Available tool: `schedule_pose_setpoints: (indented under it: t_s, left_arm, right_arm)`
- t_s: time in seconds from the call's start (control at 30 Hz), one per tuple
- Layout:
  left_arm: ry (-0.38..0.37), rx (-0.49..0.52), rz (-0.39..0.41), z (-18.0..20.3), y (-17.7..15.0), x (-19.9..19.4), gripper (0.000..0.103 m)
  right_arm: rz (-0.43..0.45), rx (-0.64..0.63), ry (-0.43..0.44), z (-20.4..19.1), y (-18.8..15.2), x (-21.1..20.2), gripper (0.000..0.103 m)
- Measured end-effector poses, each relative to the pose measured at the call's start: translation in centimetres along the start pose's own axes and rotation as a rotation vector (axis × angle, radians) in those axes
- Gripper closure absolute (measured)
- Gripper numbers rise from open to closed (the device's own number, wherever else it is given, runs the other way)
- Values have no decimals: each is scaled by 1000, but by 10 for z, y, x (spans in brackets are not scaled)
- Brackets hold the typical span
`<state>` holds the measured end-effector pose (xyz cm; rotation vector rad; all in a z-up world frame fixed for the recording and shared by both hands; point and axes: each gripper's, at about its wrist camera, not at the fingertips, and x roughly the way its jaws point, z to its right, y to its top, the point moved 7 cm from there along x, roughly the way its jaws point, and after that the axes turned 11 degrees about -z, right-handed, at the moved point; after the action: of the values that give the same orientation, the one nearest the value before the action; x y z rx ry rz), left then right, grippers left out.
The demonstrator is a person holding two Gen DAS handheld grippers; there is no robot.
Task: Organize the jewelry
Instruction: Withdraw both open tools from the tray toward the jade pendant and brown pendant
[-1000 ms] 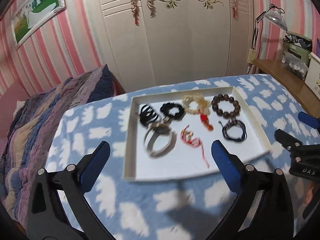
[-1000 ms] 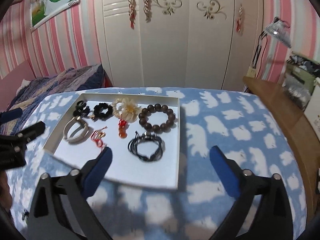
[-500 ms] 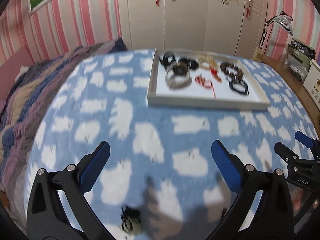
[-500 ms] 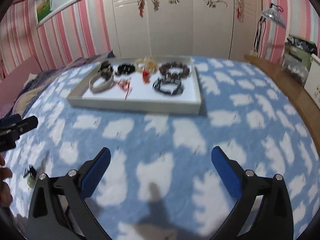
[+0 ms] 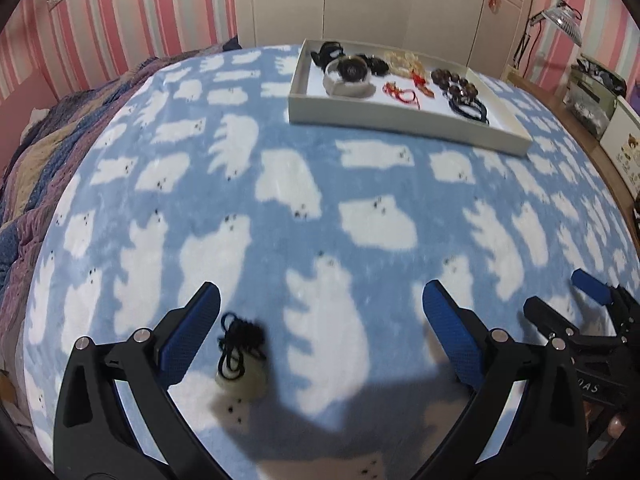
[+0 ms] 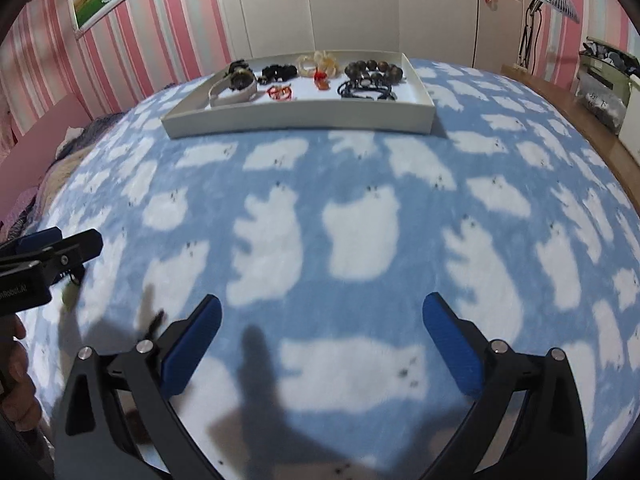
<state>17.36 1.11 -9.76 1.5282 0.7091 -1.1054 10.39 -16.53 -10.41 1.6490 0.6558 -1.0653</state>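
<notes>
Hovering over the blanket (image 5: 320, 208), left tongs (image 5: 320, 320) gape wide, the pendant (image 5: 240, 368) lying loose just inside their left pad, far from the tray (image 5: 400, 120). Right tongs (image 6: 320, 336) gape too, empty. Risk: pinching only the cord, or snagging fleece.

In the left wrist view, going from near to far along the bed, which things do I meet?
Pendant on black cord by the left gripper → bare blanket → white tray of jewelry → wardrobe.
</notes>
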Motion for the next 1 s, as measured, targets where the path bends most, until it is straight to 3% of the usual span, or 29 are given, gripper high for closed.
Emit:
schedule_pose_setpoints:
  t_s: [0.3, 0.4, 0.67, 0.8, 0.93, 1.0]
  left_arm:
    - [93, -9, -3, -23, -24, -7, 3]
    - [84, -29, -32, -32, -33, -3, 3]
    - [99, -56, -36, -53, -41, 0, 3]
    - [65, -48, -41, -55, -40, 2, 3]
    - [62, -29, -48, -53, -39, 5, 3]
    - [53, -20, -56, -51, -39, 5, 4]
  right_arm:
    - [16, -7, -32, -8, -11, -14, 2]
    - [10, -41, -2, -20, -16, -17, 2]
    - [27, -142, -23, -51, -20, -26, 4]
    - [-11, -175, -2, -64, -25, -21, 20]
    - [-32, -193, 10, -74, -27, -18, 22]
    - [-39, -209, 14, -80, -27, -19, 30]
